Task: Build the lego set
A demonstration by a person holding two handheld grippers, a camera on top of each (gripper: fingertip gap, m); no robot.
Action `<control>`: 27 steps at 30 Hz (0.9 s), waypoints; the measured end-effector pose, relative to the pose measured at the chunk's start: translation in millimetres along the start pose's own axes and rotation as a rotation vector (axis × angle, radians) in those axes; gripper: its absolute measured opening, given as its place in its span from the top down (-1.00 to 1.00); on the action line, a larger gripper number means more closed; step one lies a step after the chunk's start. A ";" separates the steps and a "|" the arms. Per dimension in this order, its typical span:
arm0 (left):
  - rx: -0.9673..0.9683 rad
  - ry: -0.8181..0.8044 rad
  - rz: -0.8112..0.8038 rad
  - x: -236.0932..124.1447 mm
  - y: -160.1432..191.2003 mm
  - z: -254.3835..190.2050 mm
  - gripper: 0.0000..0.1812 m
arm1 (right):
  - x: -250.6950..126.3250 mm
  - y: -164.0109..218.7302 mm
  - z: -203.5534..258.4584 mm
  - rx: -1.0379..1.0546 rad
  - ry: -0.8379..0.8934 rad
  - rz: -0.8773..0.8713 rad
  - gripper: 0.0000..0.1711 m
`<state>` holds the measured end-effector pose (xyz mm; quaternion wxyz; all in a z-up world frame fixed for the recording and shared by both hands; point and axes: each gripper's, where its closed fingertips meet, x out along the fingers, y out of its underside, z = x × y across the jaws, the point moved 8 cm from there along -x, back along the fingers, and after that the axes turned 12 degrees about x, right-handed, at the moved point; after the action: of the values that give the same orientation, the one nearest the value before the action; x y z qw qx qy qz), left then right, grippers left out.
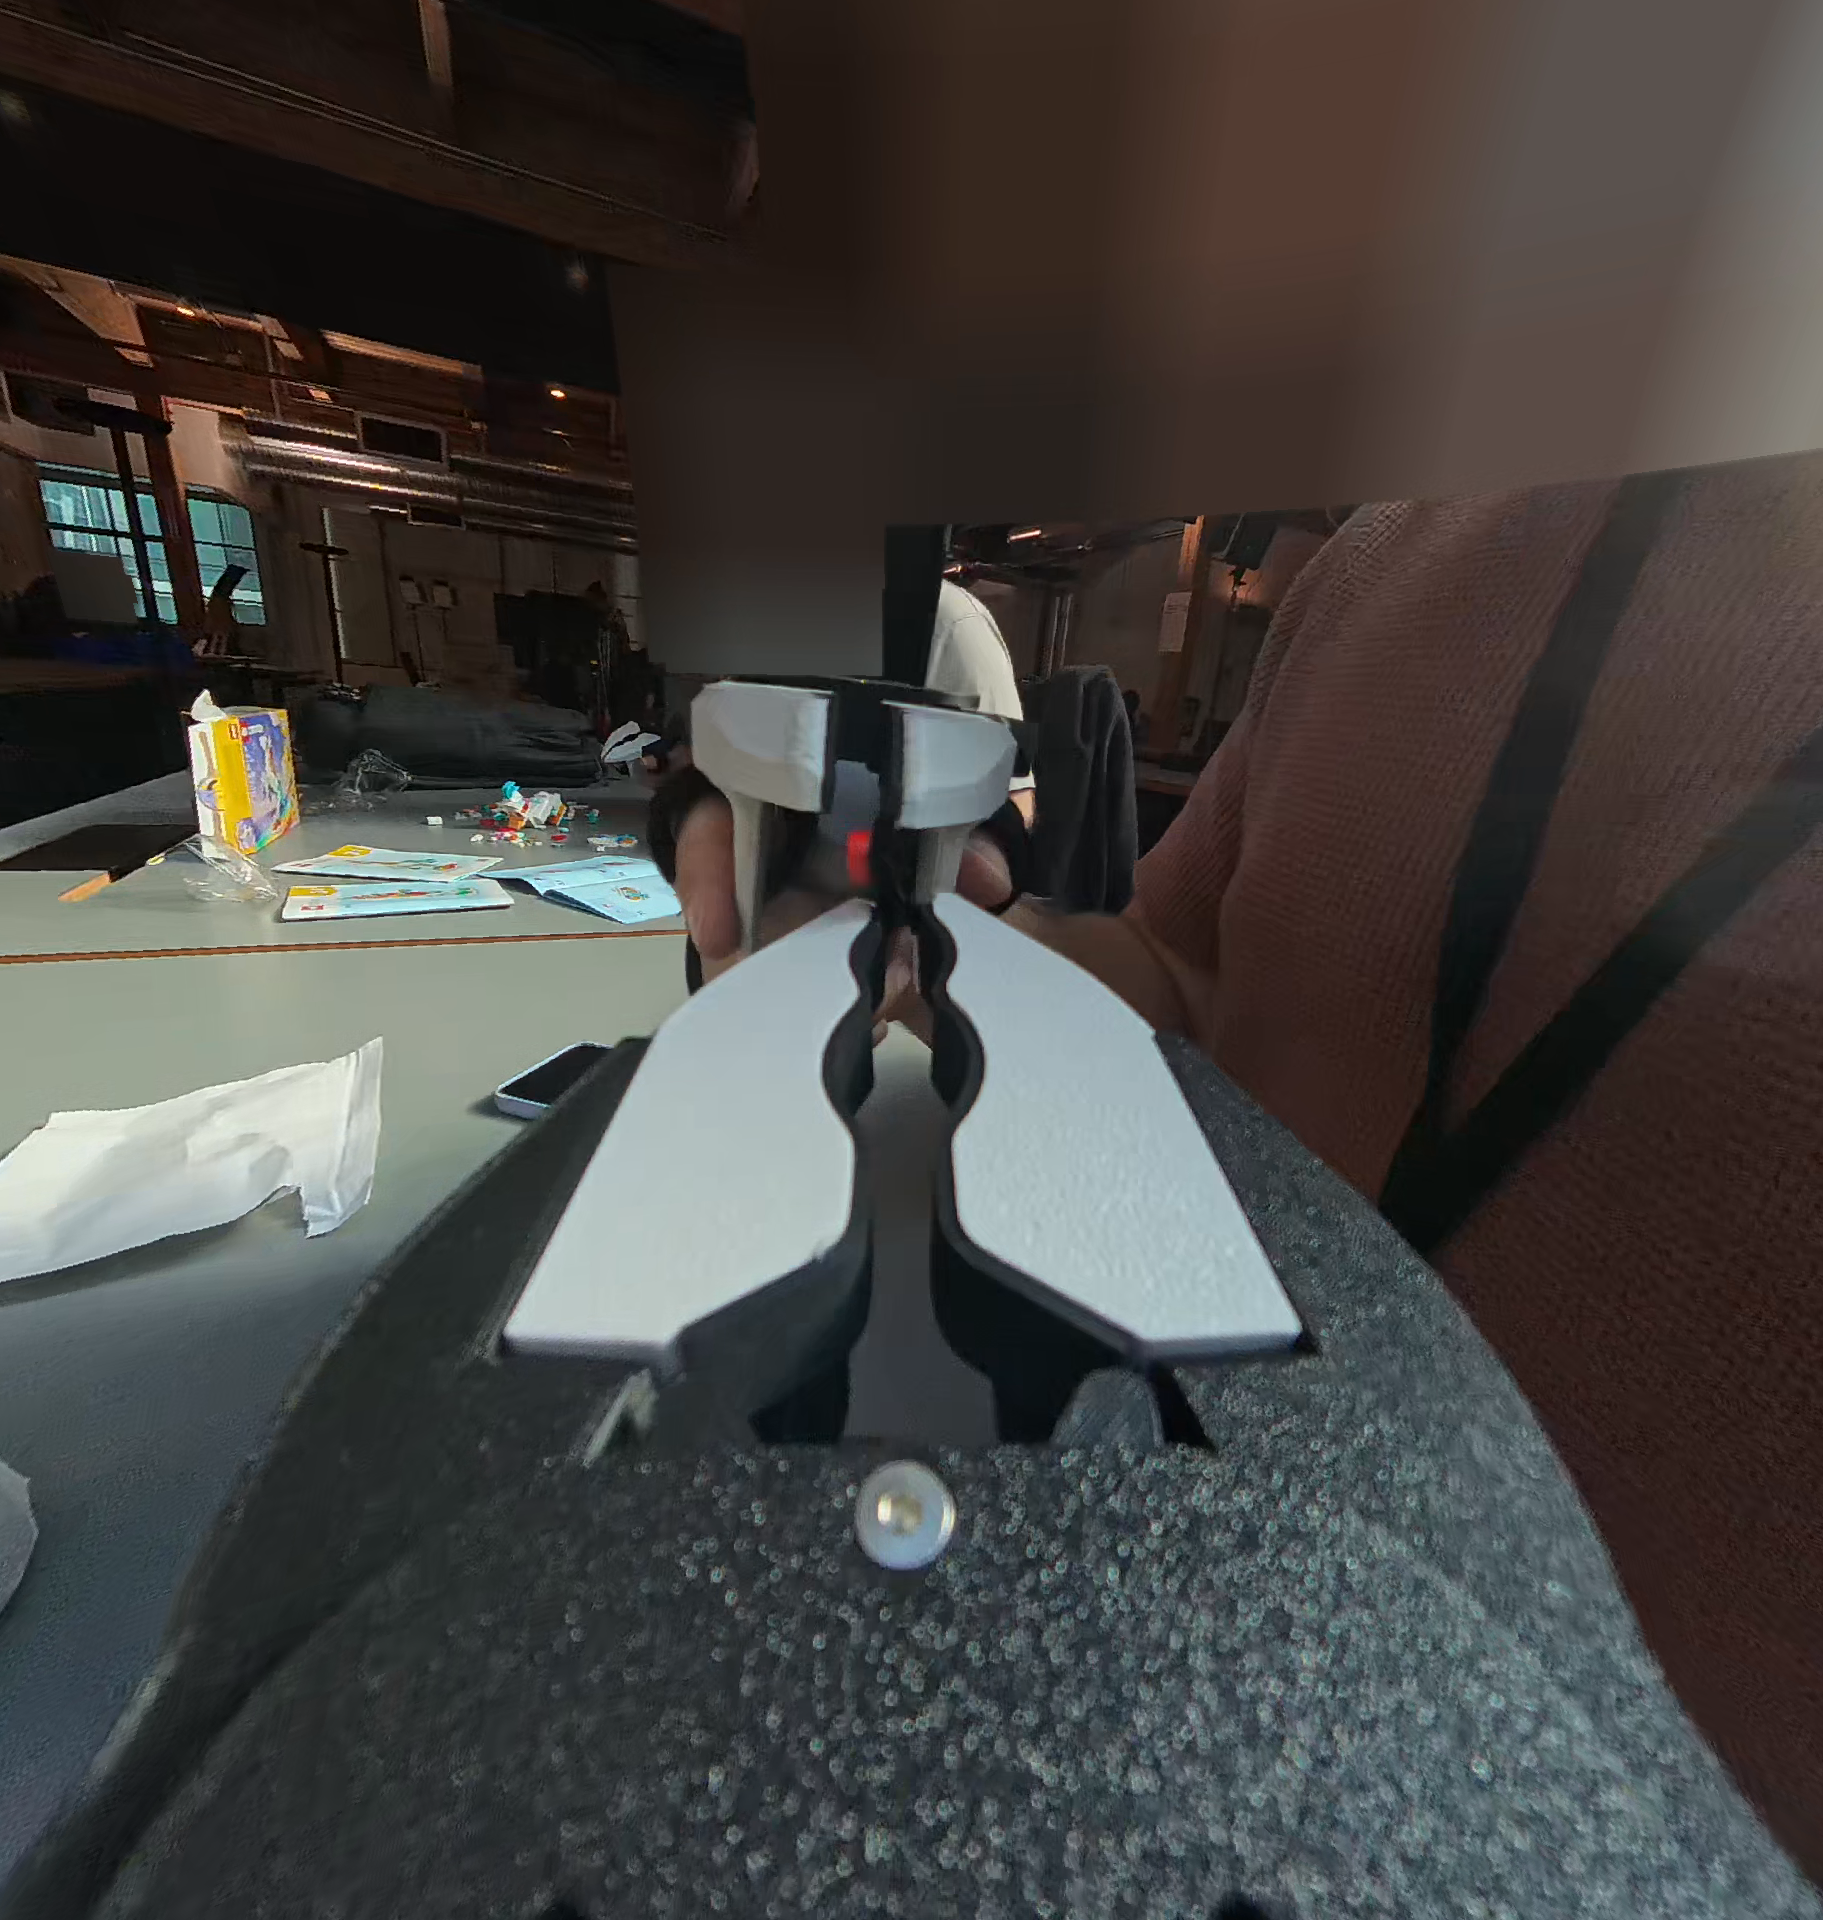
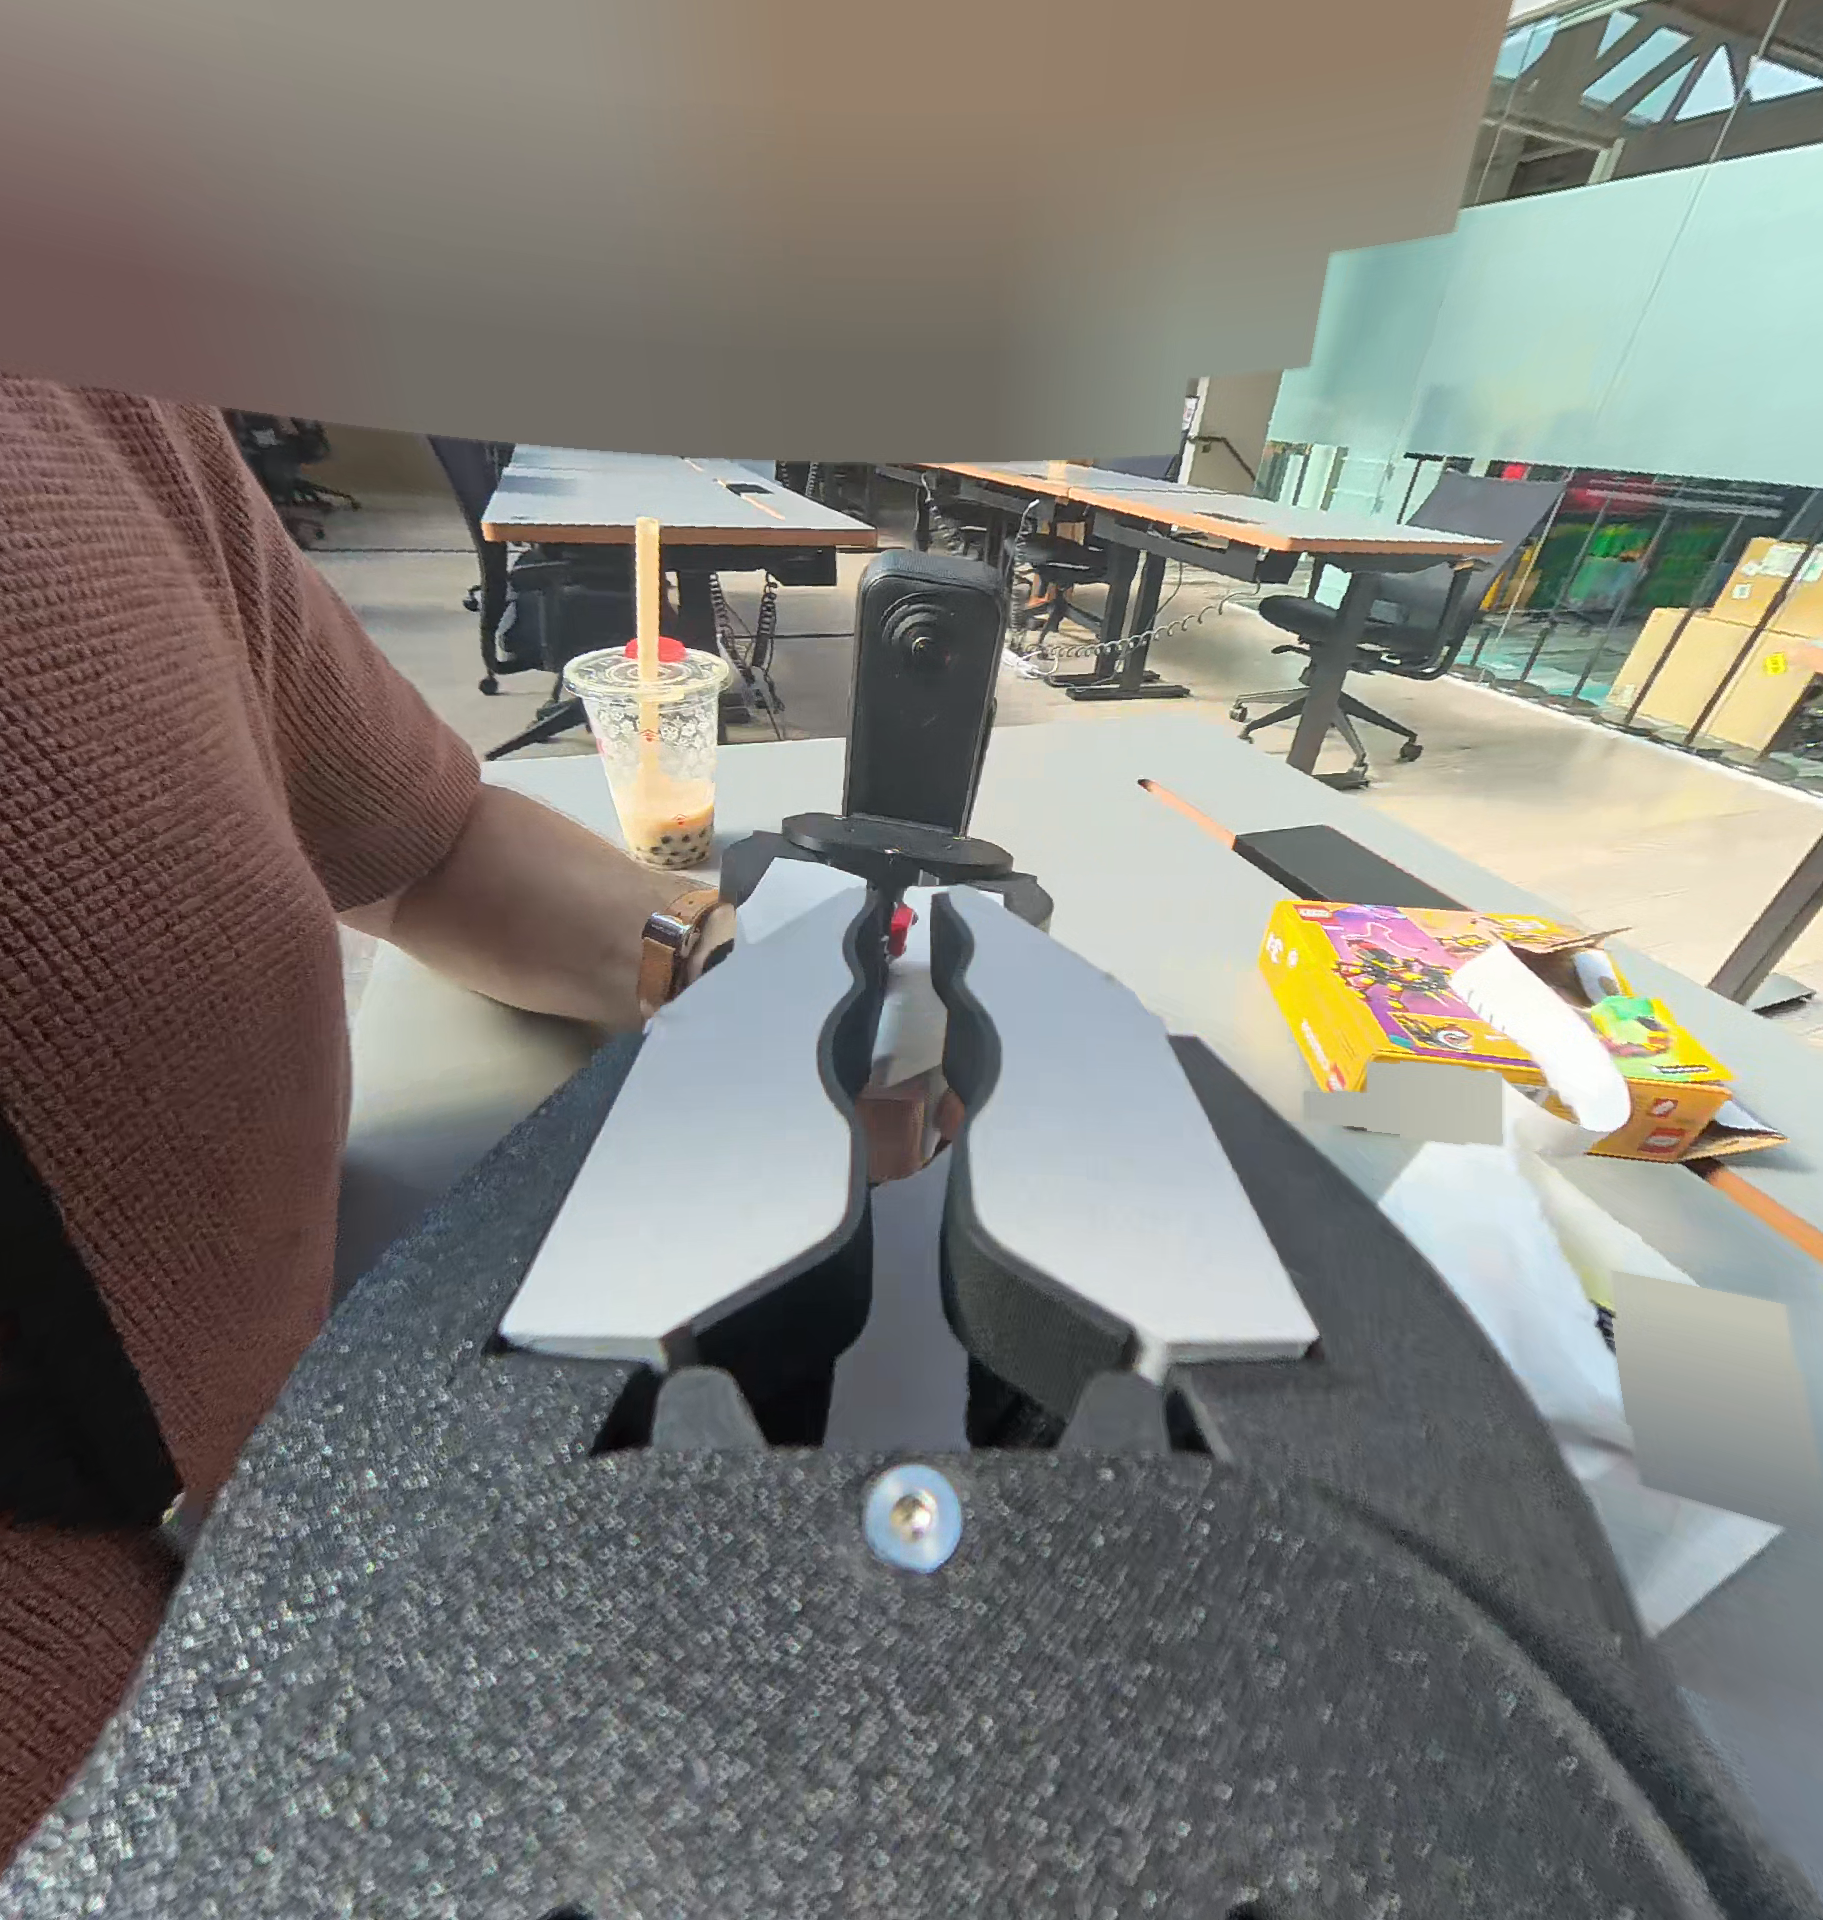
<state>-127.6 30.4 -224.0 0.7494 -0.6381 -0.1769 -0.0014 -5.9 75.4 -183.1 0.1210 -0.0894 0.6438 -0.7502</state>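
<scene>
above the grey table (image 1: pixel 263 997), left gripper (image 1: pixel 902 920) and right gripper (image 2: pixel 902 925) pinch one red piece (image 1: pixel 860 857) tip-to-tip.

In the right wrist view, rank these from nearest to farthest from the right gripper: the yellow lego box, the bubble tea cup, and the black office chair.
From the right gripper, in the right wrist view:
1. Bubble tea cup: on the table, ahead and left.
2. Yellow lego box: on the table to the right; close to the cup's distance, so this ranking is tentative.
3. Black office chair: on the floor beyond the table, clearly farthest.
</scene>
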 end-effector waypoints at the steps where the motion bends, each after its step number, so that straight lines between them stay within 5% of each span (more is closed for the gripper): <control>1: 0.010 0.002 0.006 0.7 -0.6 -1.0 0.94 | 0.4 -1.0 -1.5 0.035 -0.030 0.003 0.91; 27: 0.034 0.149 0.145 9.2 0.1 -12.9 0.94 | -4.1 -0.1 -4.1 0.116 -0.311 0.210 0.99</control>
<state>-115.6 20.1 -223.2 0.7693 -0.6346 -0.0738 0.0085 -3.2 80.5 -183.5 0.3015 -0.1295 0.5787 -0.7467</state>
